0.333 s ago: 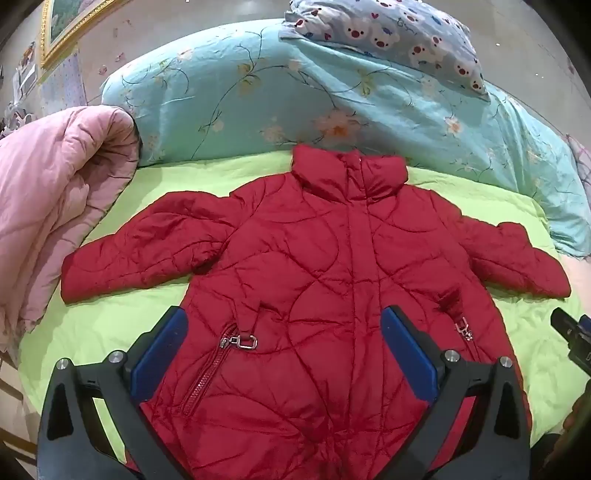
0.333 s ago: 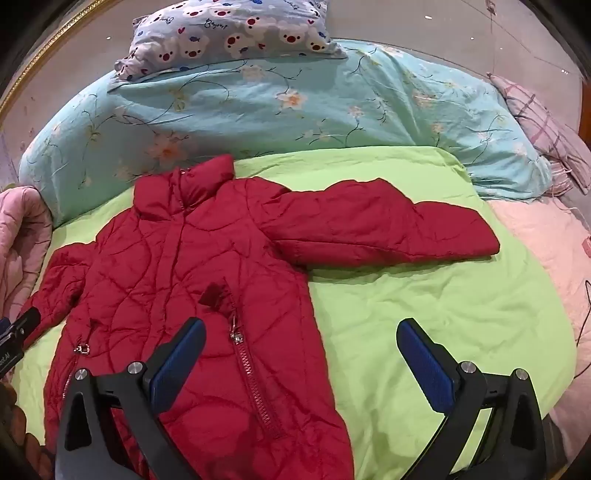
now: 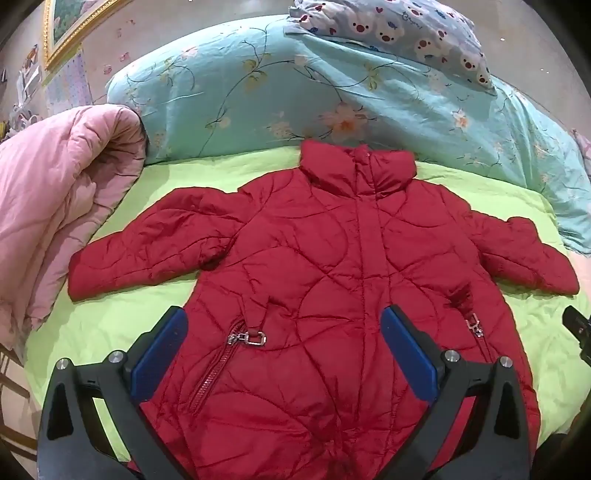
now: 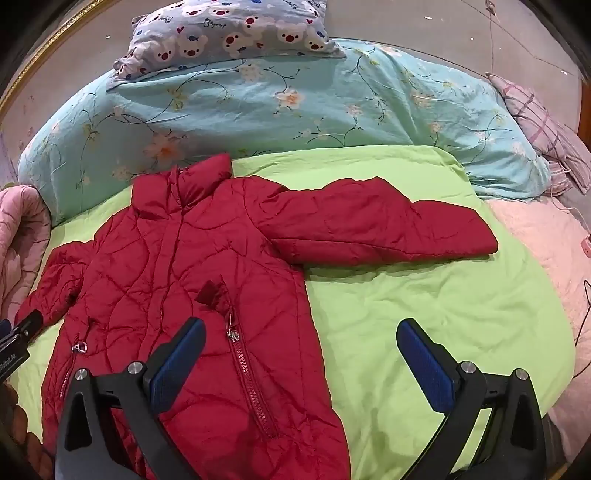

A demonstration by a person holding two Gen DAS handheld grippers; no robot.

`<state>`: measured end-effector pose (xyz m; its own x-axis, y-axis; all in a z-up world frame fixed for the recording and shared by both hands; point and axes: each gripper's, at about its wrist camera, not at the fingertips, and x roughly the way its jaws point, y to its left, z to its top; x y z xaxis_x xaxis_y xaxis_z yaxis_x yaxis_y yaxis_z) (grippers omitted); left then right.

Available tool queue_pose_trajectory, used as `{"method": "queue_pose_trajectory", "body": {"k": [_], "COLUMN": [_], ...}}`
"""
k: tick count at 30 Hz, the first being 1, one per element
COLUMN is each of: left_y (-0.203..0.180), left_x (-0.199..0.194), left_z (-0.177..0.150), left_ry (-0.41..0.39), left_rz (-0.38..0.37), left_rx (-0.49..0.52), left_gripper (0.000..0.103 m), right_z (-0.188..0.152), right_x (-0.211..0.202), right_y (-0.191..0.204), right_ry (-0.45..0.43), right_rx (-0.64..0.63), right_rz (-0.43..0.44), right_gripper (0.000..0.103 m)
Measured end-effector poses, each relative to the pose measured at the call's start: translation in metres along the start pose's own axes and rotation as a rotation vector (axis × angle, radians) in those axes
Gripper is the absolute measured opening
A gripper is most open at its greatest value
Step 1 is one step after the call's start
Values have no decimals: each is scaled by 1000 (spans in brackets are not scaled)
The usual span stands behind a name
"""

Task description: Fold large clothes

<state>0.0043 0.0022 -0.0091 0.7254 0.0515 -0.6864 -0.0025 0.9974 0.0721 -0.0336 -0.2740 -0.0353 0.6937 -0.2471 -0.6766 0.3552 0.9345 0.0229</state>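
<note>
A red quilted jacket [image 3: 332, 280] lies flat and face up on a lime-green sheet [image 4: 424, 302] spread over the bed, zipped shut, collar toward the head of the bed and both sleeves stretched out to the sides. Its collar touches the folded turquoise floral quilt [image 3: 258, 92] that runs across the bed behind it; a pillow printed with bear faces [image 4: 229, 33] rests on top of that quilt. A rolled pink quilt [image 3: 55, 192] sits just beside one sleeve's cuff, and a checked pillow [image 4: 539, 125] lies at the far end of the turquoise quilt.

The left gripper [image 3: 284, 354] hangs above the jacket's lower front, its blue pads spread wide apart with nothing between them but air (the fabric lies below, not pinched). The right gripper [image 4: 301, 362] hovers over the jacket's side edge, one finger over the red fabric near a pocket zip [image 4: 251, 384] and the other over bare green sheet, likewise spread fully apart and gripping nothing.
</note>
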Motion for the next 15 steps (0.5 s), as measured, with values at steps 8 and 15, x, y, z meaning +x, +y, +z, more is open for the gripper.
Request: {"method": "queue_pose_trajectory", "body": {"k": [8, 15], "left_y": [3, 3], "left_x": [-3, -10], "left_z": [-1, -1], "left_ry": [-5, -27], "left_rz": [18, 6], "left_rx": [-1, -5], "left_gripper": [103, 103], "right_z": [-1, -1], "right_x": [-3, -10], "right_y": [1, 5], "right_ry": [2, -6], "right_rx": [10, 5], "right_rz": [19, 29], "right_gripper": [103, 103]}}
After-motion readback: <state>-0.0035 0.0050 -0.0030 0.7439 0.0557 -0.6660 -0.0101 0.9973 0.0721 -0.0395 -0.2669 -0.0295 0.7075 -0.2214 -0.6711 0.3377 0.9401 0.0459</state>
